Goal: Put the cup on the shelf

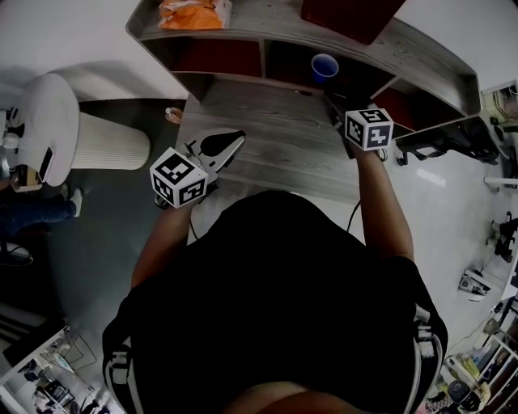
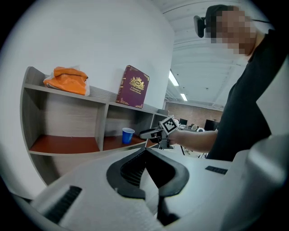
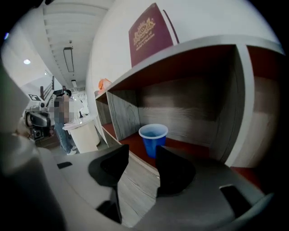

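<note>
A blue cup (image 1: 324, 66) stands upright and alone on the red floor of the shelf's (image 1: 265, 58) middle compartment; the left gripper view also shows this cup (image 2: 128, 135). My right gripper (image 1: 335, 107) hovers just in front of that compartment. In the right gripper view the cup (image 3: 153, 139) is beyond the jaws and apart from them. The right gripper (image 3: 142, 152) is open, with only the desk top showing in the gap. My left gripper (image 1: 235, 139) rests over the desk's left part, its jaws meeting at the tips (image 2: 145, 151), holding nothing.
The grey wooden desk (image 1: 275, 154) runs below the shelf. On the shelf top lie an orange bag (image 1: 194, 12) and a maroon book (image 2: 133, 86). A white ribbed bin (image 1: 109, 141) stands left of the desk. A person (image 3: 63, 122) stands far off.
</note>
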The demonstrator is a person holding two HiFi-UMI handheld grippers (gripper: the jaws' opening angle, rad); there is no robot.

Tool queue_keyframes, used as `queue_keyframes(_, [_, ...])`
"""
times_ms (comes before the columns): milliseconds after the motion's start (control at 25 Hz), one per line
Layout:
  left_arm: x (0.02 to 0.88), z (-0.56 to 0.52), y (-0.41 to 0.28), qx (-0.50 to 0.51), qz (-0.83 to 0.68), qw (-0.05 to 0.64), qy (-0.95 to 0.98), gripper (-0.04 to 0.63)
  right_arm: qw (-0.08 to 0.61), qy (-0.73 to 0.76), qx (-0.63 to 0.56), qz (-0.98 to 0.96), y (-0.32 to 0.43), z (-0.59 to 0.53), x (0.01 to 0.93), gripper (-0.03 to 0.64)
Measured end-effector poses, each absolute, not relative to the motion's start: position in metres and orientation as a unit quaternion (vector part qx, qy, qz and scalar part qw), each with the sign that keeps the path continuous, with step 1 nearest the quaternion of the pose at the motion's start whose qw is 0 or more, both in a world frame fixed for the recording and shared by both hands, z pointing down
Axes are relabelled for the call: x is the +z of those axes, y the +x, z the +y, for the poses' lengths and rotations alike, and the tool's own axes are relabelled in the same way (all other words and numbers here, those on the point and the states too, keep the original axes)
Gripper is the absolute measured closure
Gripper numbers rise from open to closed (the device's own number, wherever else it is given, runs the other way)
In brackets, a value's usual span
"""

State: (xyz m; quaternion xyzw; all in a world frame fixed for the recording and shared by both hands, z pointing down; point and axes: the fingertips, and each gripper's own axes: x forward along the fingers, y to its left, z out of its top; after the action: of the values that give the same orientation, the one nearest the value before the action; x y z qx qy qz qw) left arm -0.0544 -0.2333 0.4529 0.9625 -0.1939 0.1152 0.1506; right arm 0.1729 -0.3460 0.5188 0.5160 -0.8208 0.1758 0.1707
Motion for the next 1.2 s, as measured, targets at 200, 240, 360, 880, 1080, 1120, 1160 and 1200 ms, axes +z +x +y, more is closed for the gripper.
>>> queue_keyframes(200, [0.451, -0.227, -0.049, 0.110, -0.169, 0.148, 0.968, 0.578, 0.133, 0.506, 0.174, -0.834, 0.166, -0.318, 0.486, 0.501])
queue_keyframes(240, [0.451, -0.226, -0.047, 0.109, -0.163, 0.148, 0.969, 0.578, 0.126, 0.504, 0.172, -0.837, 0.165, -0.312, 0.479, 0.515])
queue_keyframes(360, [0.448, -0.221, -0.041, 0.106, -0.147, 0.145, 0.973, 0.578, 0.116, 0.500, 0.155, -0.844, 0.159, -0.293, 0.455, 0.555])
queue_keyframes(880, [0.437, -0.208, -0.034, 0.097, -0.099, 0.133, 0.981, 0.578, 0.109, 0.540, 0.094, -0.829, 0.157, -0.233, 0.398, 0.571])
queue_keyframes(1080, [0.438, -0.205, -0.035, 0.097, -0.085, 0.132, 0.983, 0.578, 0.106, 0.551, 0.103, -0.822, 0.155, -0.216, 0.400, 0.581])
queue_keyframes(1120, [0.438, -0.203, -0.035, 0.098, -0.081, 0.132, 0.983, 0.578, 0.106, 0.553, 0.104, -0.820, 0.154, -0.213, 0.401, 0.584])
queue_keyframes(1160, [0.437, -0.201, -0.035, 0.100, -0.078, 0.130, 0.983, 0.578, 0.106, 0.555, 0.106, -0.818, 0.153, -0.210, 0.402, 0.584])
queue_keyframes(1200, [0.437, -0.199, -0.036, 0.102, -0.075, 0.129, 0.984, 0.578, 0.105, 0.558, 0.107, -0.816, 0.153, -0.206, 0.403, 0.584])
